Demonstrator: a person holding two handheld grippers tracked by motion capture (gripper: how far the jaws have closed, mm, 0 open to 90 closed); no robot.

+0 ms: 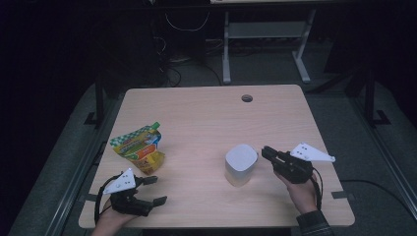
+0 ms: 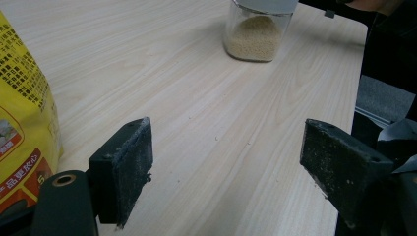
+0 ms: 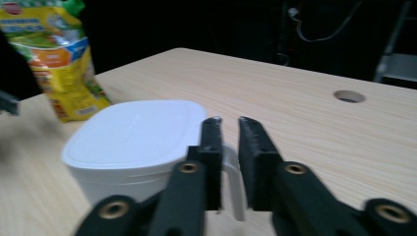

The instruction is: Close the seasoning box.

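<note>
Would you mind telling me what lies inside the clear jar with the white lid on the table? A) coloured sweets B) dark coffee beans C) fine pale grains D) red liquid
C: in the left gripper view, the jar shows fine, pale beige grains through its clear wall, below the white lid seen in the high view.

Lay near the left edge of a light wooden desk (image 1: 206, 118): a yellow and green snack pouch (image 1: 139, 145), printed and crinkled. Near the far edge, a round cable hole (image 1: 247, 98). Beyond, on grey carpet, stood a white table frame (image 1: 265, 44) amid loose cables (image 1: 172, 69) in dark surroundings.
</note>
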